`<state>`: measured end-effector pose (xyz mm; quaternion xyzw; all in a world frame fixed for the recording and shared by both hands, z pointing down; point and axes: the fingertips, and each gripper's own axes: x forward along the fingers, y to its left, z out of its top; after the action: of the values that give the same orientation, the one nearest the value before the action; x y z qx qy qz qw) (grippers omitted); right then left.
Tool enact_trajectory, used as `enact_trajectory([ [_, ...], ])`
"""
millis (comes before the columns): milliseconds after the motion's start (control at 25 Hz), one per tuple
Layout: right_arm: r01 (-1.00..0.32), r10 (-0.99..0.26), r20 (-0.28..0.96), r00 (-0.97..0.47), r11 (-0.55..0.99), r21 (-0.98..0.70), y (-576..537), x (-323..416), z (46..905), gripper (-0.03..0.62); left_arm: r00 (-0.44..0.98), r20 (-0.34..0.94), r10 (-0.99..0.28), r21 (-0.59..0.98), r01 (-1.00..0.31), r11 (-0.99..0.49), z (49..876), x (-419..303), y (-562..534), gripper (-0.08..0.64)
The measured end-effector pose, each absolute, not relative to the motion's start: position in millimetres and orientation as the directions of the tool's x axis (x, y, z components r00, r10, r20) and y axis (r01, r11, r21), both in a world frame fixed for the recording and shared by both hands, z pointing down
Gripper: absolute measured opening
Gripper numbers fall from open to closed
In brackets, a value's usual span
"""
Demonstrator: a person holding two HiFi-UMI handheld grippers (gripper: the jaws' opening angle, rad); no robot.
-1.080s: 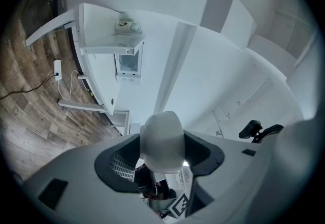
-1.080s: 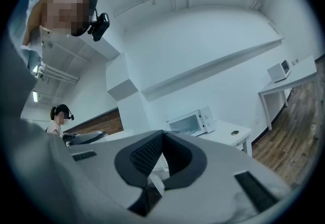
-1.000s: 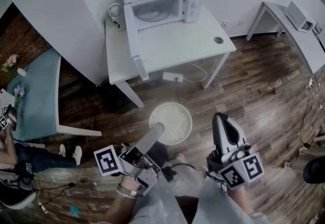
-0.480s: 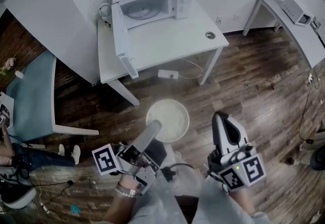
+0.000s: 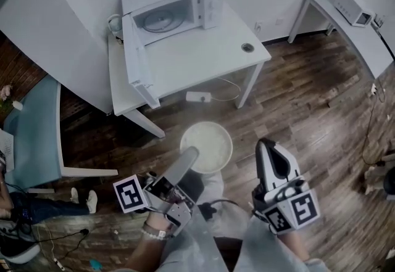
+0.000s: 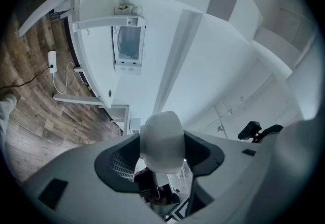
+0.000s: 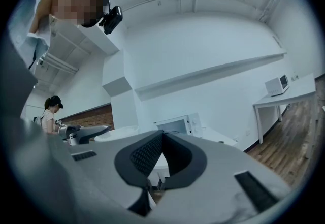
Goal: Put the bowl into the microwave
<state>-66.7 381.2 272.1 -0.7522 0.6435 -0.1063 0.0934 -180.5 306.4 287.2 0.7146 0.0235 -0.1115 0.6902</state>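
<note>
In the head view, the white microwave (image 5: 176,15) stands at the back of a white table (image 5: 210,58) with its door (image 5: 134,61) swung wide open to the left. A white bowl (image 5: 207,146) hangs over the wooden floor, well short of the table. My left gripper (image 5: 189,156) is shut on the bowl's near rim. In the left gripper view, the bowl's edge (image 6: 162,141) sits pinched between the dark pads, with the microwave (image 6: 128,45) far off. My right gripper (image 5: 267,145) hovers right of the bowl, shut and holding nothing. Its pads (image 7: 152,152) meet in the right gripper view.
A mug (image 5: 113,23) stands behind the microwave door. A small round object (image 5: 247,47) lies on the table's right part. A power strip (image 5: 197,97) with a cable lies on the floor under the table. A teal chair (image 5: 34,129) is at the left, and another white table (image 5: 345,15) at the right.
The table and microwave have drifted left and slightly up in the head view. Both grippers and the held bowl keep the same stance.
</note>
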Motion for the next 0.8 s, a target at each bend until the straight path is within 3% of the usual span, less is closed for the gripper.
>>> enact_trajectory([
  [240, -0.913, -0.984, 0.056, 0.17, -0.178, -0.368, 350.5, -27.8, 280.9, 0.005, 0.977, -0.194, -0.091, 0.981, 0.19, -0.05, 291.6, -144.6, 277.8, 0.24],
  [800, -0.931, -0.989, 0.069, 0.129, -0.144, -0.335, 250.2, 49.1, 266.3, 0.005, 0.977, -0.198, -0.076, 0.978, 0.193, -0.074, 277.2, -60.2, 192.7, 0.241],
])
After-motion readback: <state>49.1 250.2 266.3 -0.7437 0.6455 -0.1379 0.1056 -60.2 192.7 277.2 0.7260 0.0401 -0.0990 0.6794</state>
